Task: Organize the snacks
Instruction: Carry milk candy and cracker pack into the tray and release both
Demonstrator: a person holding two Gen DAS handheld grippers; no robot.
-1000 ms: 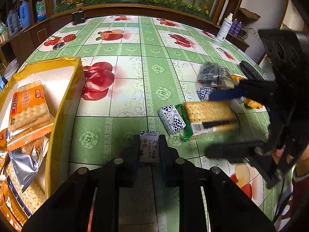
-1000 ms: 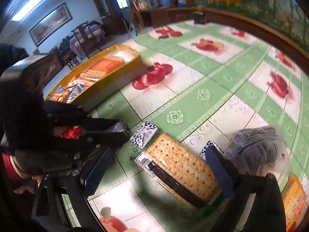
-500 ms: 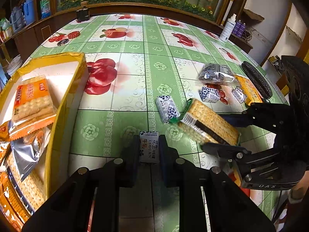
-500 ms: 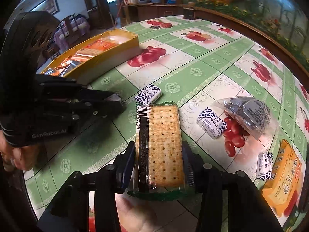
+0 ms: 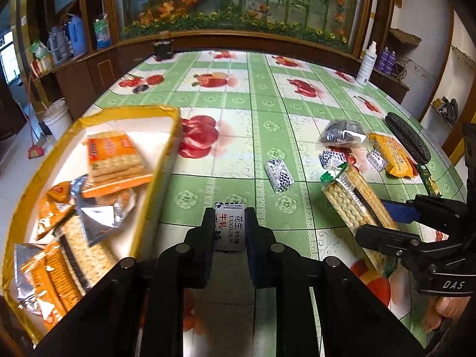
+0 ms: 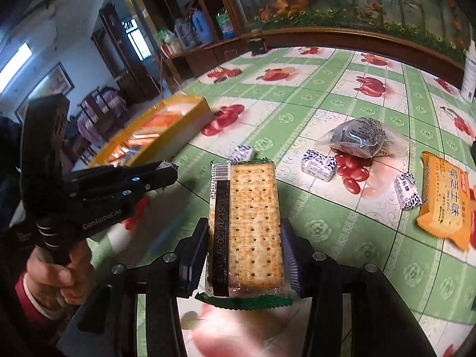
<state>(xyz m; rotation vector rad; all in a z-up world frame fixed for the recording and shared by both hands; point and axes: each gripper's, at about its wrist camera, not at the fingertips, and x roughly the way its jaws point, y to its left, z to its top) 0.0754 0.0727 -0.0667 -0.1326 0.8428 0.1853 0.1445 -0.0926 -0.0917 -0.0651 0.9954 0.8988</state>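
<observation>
My left gripper is shut on a small white candy packet with red and black print, held above the tablecloth beside the yellow tray. The tray holds several orange and silver cracker packs. My right gripper is shut on a green-edged cracker pack, its pads pressing the long sides, and the pack hangs off the table. In the left wrist view that cracker pack tilts in the right gripper. The right wrist view has the left gripper at left, in front of the tray.
Loose on the cloth lie small black-and-white candies, a dark snack in clear wrap and an orange pack. A black oblong item lies near the right edge. A white bottle stands on the back ledge.
My right gripper went from open around the cracker pack to shut on it and lifted it. Both grippers rose a little and moved leftward, and the tray looms larger in the left wrist view.
</observation>
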